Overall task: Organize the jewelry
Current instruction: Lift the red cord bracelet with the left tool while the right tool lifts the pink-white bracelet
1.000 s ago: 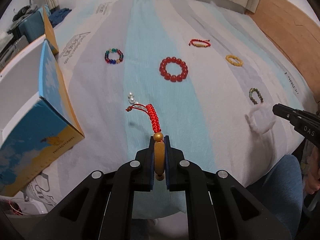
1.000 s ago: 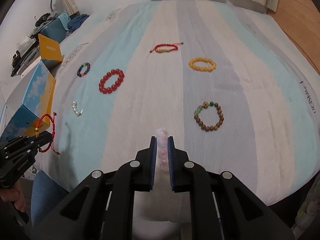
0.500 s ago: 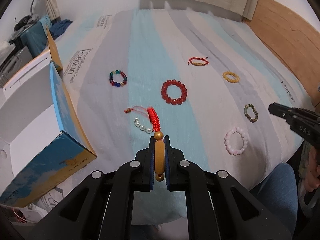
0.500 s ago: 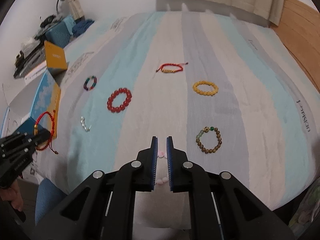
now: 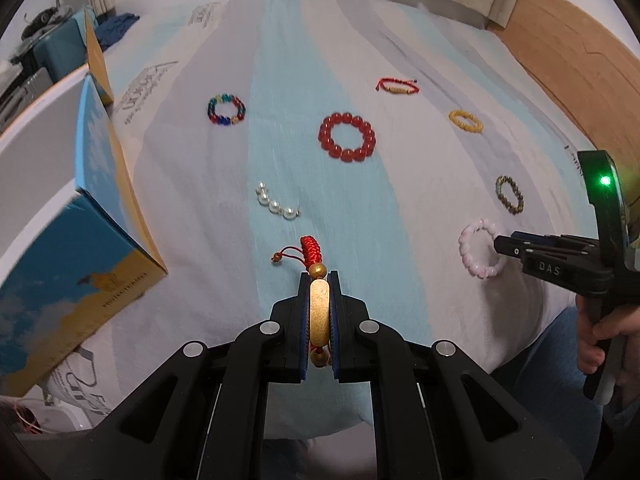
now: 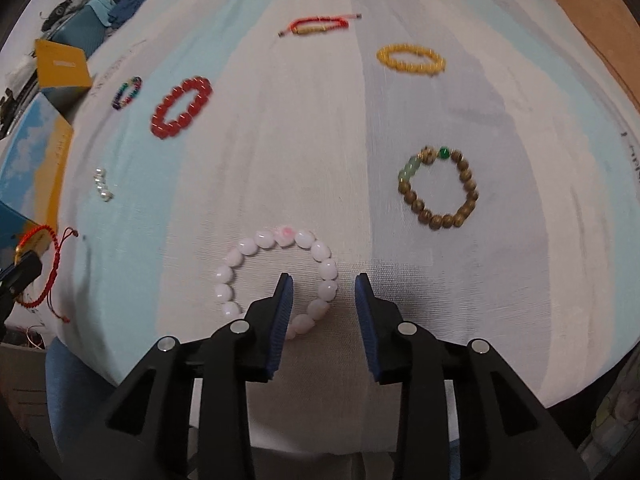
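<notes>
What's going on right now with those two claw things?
Left gripper shut on red cord bracelet. Right gripper open over pink bead bracelet lying on bedspread. Nothing blocking.

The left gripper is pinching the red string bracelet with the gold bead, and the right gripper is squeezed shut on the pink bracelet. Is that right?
Not quite. The left gripper does pinch the red string bracelet. But in the right wrist view the right gripper is open, its jaws wide apart, and the pink bracelet lies loose on the bedsheet, with one side of it between the open jaws.
</notes>
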`<state>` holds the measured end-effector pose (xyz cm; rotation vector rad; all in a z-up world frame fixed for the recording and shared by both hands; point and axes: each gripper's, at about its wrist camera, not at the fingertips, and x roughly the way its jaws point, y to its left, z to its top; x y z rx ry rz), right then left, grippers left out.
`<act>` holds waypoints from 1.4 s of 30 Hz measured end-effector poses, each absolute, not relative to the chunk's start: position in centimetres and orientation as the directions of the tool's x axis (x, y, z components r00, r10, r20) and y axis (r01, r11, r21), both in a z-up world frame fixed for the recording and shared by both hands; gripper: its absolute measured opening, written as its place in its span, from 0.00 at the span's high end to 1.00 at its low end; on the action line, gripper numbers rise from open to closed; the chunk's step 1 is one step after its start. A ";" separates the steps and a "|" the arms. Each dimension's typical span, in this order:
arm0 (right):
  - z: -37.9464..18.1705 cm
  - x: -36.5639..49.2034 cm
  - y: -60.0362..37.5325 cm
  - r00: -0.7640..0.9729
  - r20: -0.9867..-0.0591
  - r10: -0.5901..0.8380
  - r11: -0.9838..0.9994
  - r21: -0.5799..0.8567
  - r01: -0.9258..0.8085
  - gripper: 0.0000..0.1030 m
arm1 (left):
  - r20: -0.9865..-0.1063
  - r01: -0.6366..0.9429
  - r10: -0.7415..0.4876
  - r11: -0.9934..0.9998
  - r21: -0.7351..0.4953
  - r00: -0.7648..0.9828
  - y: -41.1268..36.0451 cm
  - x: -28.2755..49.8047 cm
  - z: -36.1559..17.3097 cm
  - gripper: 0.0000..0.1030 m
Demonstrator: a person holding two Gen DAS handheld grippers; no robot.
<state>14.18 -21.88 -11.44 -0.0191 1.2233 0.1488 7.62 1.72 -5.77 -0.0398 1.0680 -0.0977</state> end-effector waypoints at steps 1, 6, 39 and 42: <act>-11.7 14.2 -21.8 0.328 -0.939 0.102 0.990 0.064 -0.123 0.70 | -0.874 0.060 -0.098 0.995 -0.079 0.475 1.7 7.6 -6.0 0.93; -12.8 14.6 -21.8 0.314 -0.944 0.104 0.990 0.069 -0.119 0.68 | -0.880 0.054 -0.100 0.995 -0.085 0.464 1.9 7.7 -6.7 0.93; -4.4 13.4 -22.6 0.474 -0.858 0.197 0.978 0.136 -0.159 0.91 | -0.858 0.061 -0.107 0.994 -0.088 0.502 1.6 7.3 -3.7 0.93; -3.5 13.5 -22.7 0.488 -0.851 0.195 0.978 0.133 -0.159 0.91 | -0.855 0.061 -0.107 0.994 -0.088 0.508 1.6 7.6 -3.0 0.93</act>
